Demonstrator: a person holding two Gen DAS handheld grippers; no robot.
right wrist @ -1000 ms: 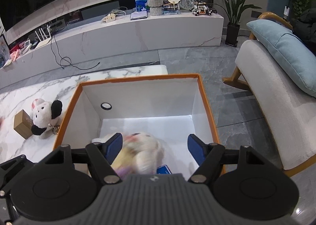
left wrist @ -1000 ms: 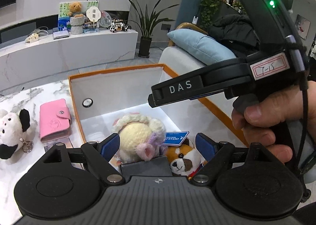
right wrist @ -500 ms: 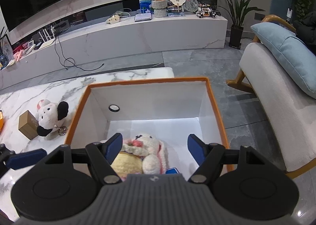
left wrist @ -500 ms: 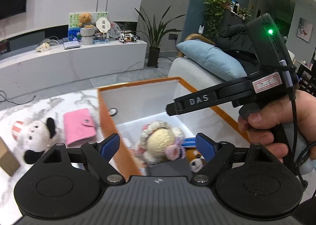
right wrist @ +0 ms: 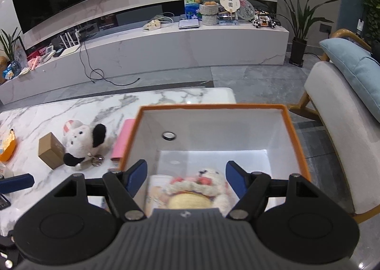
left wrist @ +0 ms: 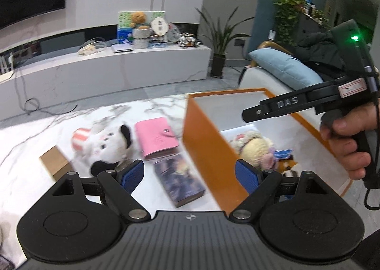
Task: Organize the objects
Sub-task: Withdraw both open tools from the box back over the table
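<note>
The left gripper is hanging over the marble table with its blue pads spread apart and nothing between them, so it is released. Below it a dark-covered book is lying flat on the marble, just beside the outer wall of the orange box. A pink wallet is lying just beyond the book, and a white plush dog with black ears is resting to the wallet's left, with a small brown carton near it (this view is blurred, so finer detail cannot be read). The right gripper is hovering above the open box, its jaws standing apart and gripping nothing; a person's hand is wrapping its handle in the left wrist view. Inside the box a cream and pink plush doll is lying on the white floor against the near side, directly under the right gripper but not touched by its pads. Beside the doll, a blue card and a brown and white plush are sitting in the same box.
</note>
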